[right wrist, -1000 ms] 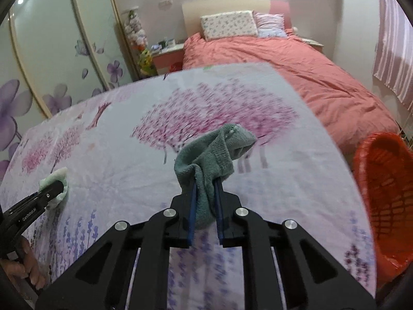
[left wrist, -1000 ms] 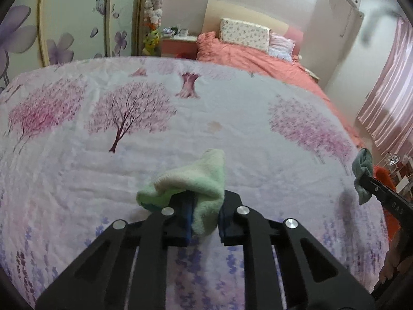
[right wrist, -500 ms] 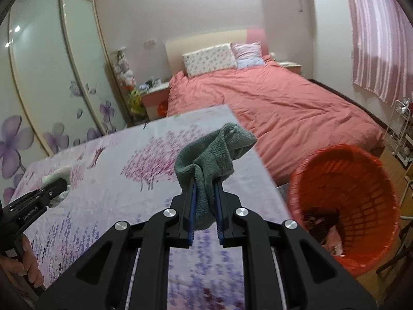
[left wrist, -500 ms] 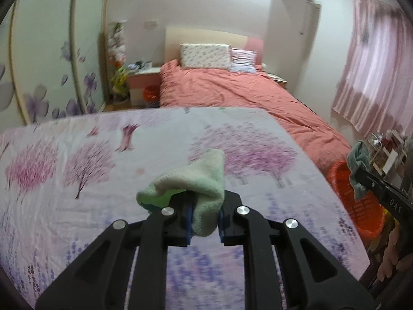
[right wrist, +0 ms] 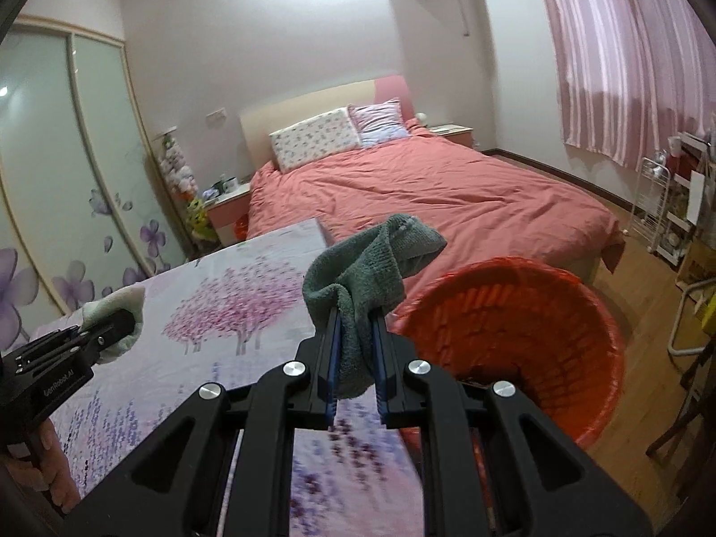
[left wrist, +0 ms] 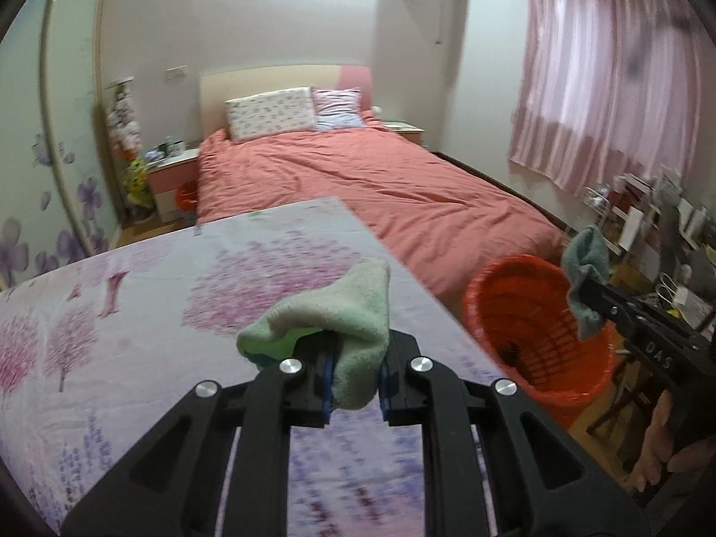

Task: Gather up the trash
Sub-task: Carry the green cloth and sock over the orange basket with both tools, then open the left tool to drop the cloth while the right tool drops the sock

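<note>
The left tool [left wrist: 353,385] was clenched on a pale green cloth [left wrist: 331,313], held above the desk [left wrist: 134,313] with its blossom-print cover, near the desk's edge that faces the orange basket [left wrist: 537,326]. The right tool [right wrist: 353,380] was clenched on a grey-green cloth [right wrist: 362,273], raised just beside the basket's rim [right wrist: 514,268], on the desk side of it. The basket stood on the floor between the desk and the pink bed [right wrist: 425,188]. Something dark lay at the basket's bottom; what it was could not be told. A hand [left wrist: 658,447] gripped the right tool's handle.
</note>
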The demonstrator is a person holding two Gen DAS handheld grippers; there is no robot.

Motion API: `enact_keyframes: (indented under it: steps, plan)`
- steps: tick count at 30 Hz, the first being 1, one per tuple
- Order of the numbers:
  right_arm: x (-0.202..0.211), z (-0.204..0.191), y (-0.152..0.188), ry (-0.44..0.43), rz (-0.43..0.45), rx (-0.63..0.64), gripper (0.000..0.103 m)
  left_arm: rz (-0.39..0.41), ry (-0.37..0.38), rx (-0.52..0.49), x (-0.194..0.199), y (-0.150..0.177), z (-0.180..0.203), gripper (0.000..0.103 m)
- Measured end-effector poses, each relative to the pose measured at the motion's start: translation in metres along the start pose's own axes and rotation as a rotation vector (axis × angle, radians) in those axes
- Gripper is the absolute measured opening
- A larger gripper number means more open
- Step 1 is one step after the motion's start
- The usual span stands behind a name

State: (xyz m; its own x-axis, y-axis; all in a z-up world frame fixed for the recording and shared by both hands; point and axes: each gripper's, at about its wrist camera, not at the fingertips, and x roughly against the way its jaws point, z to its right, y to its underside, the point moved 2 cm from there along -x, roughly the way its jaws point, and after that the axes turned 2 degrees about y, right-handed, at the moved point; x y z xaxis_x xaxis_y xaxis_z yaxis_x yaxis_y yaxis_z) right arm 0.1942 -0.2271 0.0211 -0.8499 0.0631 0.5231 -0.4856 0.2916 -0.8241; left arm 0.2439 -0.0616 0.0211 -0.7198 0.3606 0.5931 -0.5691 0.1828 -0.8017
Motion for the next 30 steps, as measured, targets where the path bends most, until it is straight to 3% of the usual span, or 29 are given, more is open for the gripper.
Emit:
enact_keyframes:
  steps: [18,19,22,23,30]
  plan:
    - [-0.008,0.078,-0.005,0.094,0.025,-0.104,0.013,-0.069,0.264,-0.089,-0.068,-0.012,0.128,0.019]
    - [-0.014,0.083,-0.006,0.092,0.017,-0.111,0.013,-0.075,0.271,-0.099,-0.076,-0.013,0.137,0.020]
    - [-0.024,0.096,-0.005,0.086,-0.005,-0.133,0.015,-0.095,0.266,-0.121,-0.099,-0.013,0.156,0.035]
    - [-0.027,0.100,-0.004,0.087,-0.015,-0.145,0.020,-0.101,0.260,-0.124,-0.105,-0.012,0.159,0.041]
    - [-0.033,0.112,0.001,0.083,-0.035,-0.183,0.044,-0.148,0.222,-0.113,-0.134,-0.006,0.156,0.054]
